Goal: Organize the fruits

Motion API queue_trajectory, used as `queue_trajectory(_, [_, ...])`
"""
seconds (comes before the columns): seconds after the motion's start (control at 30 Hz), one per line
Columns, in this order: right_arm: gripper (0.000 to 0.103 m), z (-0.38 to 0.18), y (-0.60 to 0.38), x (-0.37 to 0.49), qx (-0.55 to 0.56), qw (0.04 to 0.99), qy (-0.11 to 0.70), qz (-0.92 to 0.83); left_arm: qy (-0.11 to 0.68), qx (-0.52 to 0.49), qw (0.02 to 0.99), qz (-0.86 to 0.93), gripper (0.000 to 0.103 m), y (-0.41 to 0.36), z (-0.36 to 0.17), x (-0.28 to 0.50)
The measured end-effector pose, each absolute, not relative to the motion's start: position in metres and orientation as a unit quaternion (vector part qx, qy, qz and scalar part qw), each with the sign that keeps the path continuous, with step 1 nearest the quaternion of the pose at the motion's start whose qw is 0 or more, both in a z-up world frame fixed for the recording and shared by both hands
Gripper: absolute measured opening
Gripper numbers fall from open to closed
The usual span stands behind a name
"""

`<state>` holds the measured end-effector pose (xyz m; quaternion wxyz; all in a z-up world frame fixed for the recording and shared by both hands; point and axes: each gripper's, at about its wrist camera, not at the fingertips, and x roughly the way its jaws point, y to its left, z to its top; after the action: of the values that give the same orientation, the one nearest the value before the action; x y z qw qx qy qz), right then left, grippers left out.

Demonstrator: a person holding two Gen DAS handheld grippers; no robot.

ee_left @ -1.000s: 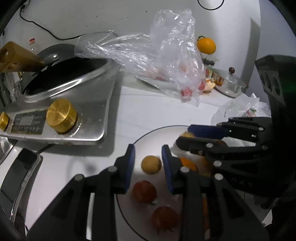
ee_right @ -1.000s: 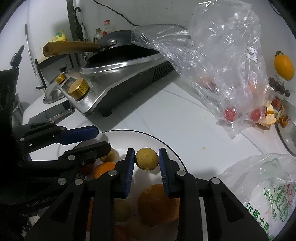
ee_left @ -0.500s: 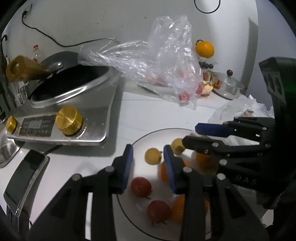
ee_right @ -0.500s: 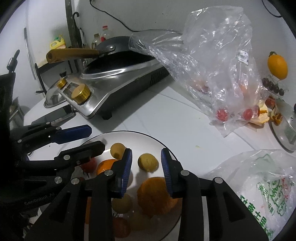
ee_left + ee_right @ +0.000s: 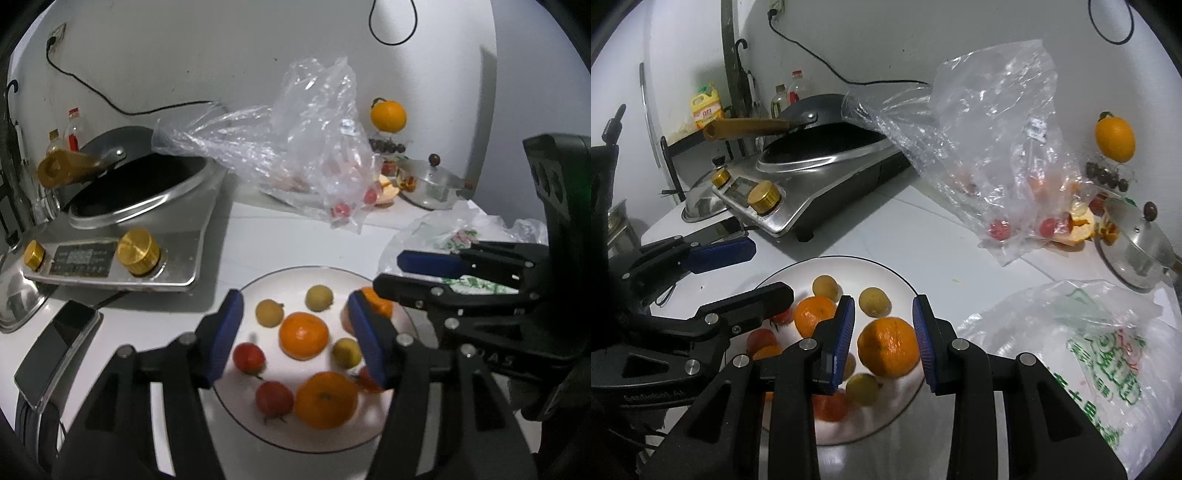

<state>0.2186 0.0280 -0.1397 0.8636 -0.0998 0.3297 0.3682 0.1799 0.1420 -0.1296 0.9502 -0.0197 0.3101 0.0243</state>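
Note:
A white plate (image 5: 295, 275) (image 5: 820, 267) on the white counter holds several fruits: oranges (image 5: 303, 335), small yellow fruits (image 5: 319, 297) and red tomatoes (image 5: 249, 357). My left gripper (image 5: 295, 338) is open and empty above the plate. My right gripper (image 5: 882, 339) is open and empty above the plate's right side, with an orange (image 5: 888, 347) lying between its blue pads. It reaches in from the right in the left wrist view (image 5: 388, 275).
A steel cooker with a black wok (image 5: 136, 192) stands left of the plate, a phone (image 5: 55, 350) in front of it. A clear bag with tomatoes (image 5: 314, 158) lies behind. A printed plastic bag (image 5: 1071, 362) lies right. A pot lid (image 5: 1137, 247) and a hanging orange (image 5: 1115, 138) are at the back right.
The right gripper let go of the small yellow fruit onto the plate and opened wide. Both grippers rose and drew back, and the left opened wider.

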Motion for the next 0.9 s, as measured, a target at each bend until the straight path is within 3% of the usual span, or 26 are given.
queue_trajectory(0.47, [0.035, -0.122, -0.016, 0.187, -0.088, 0.881, 0.306, 0.35, 0.302, -0.01, 0.953, 0.015, 0.062, 0.104, -0.121, 0.148])
queue_trajectory(0.8, [0.036, -0.11, -0.055, 0.159, -0.08, 0.896, 0.288, 0.328, 0.269, -0.003, 0.963, -0.013, 0.075, 0.067, -0.107, 0.122])
queue_trajectory(0.9, [0.044, -0.106, -0.067, 0.149, -0.076, 0.902, 0.28, 0.32, 0.261, -0.006, 0.965, -0.019, 0.08, 0.06, -0.103, 0.114])
